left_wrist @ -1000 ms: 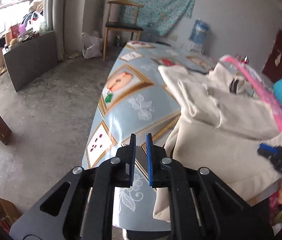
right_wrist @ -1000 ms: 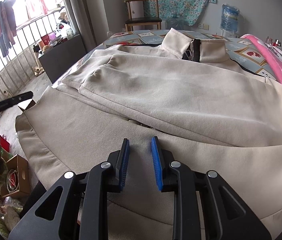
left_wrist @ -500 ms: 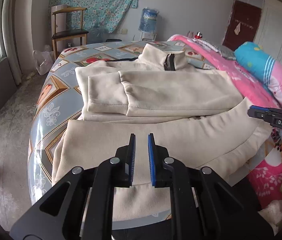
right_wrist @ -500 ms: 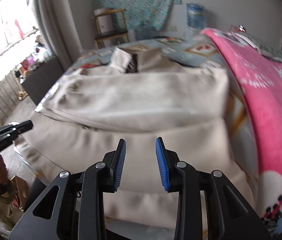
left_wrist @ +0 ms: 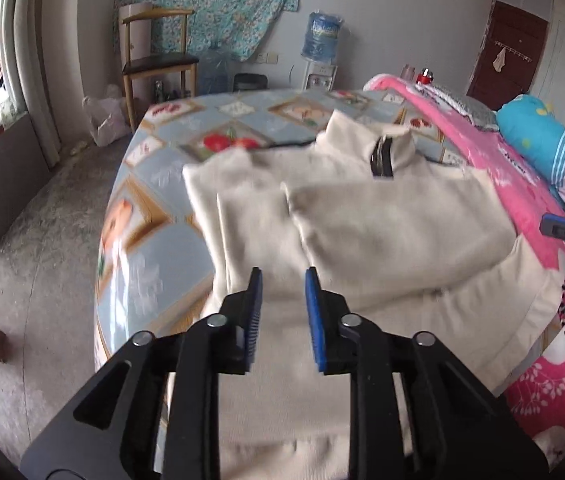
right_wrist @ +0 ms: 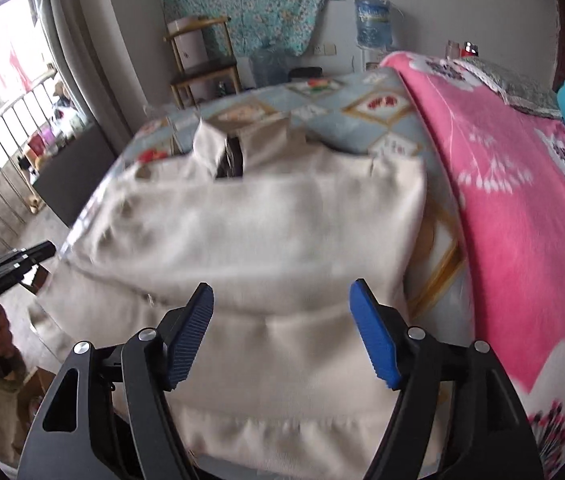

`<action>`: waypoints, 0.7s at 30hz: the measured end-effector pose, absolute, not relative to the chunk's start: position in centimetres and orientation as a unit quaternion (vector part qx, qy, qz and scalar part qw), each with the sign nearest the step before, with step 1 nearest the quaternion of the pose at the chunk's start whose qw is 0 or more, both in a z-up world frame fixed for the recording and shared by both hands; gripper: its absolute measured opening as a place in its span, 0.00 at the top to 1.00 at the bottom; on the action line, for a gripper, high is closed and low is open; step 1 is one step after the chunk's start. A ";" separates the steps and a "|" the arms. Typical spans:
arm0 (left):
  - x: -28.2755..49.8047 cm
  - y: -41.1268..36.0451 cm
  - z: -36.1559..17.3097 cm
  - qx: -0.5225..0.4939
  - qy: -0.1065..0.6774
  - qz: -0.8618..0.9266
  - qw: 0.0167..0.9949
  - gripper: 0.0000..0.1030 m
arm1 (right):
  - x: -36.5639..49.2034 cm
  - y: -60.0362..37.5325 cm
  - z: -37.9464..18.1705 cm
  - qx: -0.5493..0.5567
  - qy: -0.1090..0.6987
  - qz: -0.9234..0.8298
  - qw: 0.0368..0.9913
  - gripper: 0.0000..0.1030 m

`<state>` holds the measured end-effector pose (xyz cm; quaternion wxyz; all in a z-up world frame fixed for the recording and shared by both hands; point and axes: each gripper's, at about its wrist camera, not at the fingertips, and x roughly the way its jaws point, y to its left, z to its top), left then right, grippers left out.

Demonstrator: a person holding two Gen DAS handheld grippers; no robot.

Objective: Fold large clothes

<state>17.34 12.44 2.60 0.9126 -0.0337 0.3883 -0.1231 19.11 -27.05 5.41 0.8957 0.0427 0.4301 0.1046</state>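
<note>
cream sweatshirt [left_wrist: 394, 232] flat on table [left_wrist: 154, 216]

No legible text, label or number anywhere.

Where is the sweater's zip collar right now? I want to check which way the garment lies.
In both wrist views the zip collar sits at the cream sweater's far end, on the patterned tablecloth, left of the pink blanket.

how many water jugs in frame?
2. One blue water jug sits upside down on the dispenser by the back wall. A second water jug stands on the floor beside the chair. The table may hide others.
</note>
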 end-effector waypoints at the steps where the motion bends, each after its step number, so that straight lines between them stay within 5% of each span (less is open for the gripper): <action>1: 18.6 12.2 3.5 -0.035 0.386 -0.129 0.913 0.68 | 21.0 -27.2 6.3 0.050 0.433 0.114 0.893 0.31; 2: 20.0 11.9 4.2 -0.039 0.387 -0.138 0.911 0.64 | 22.7 -27.3 6.9 0.060 0.438 0.123 0.888 0.29; 4: 23.2 11.1 5.4 -0.053 0.392 -0.159 0.905 0.37 | 26.8 -27.8 7.3 0.091 0.452 0.142 0.876 0.26; 7: 28.3 10.0 6.3 -0.074 0.400 -0.176 0.896 0.27 | 32.6 -28.0 7.0 0.115 0.481 0.136 0.858 0.26; 17: 46.0 0.5 3.5 -0.031 0.460 -0.165 0.872 0.27 | 50.8 -25.5 0.2 0.093 0.592 0.102 0.794 0.27; 21: 49.2 -2.3 0.3 -0.014 0.504 -0.166 0.847 0.42 | 51.9 -24.3 -2.3 0.071 0.623 0.125 0.769 0.57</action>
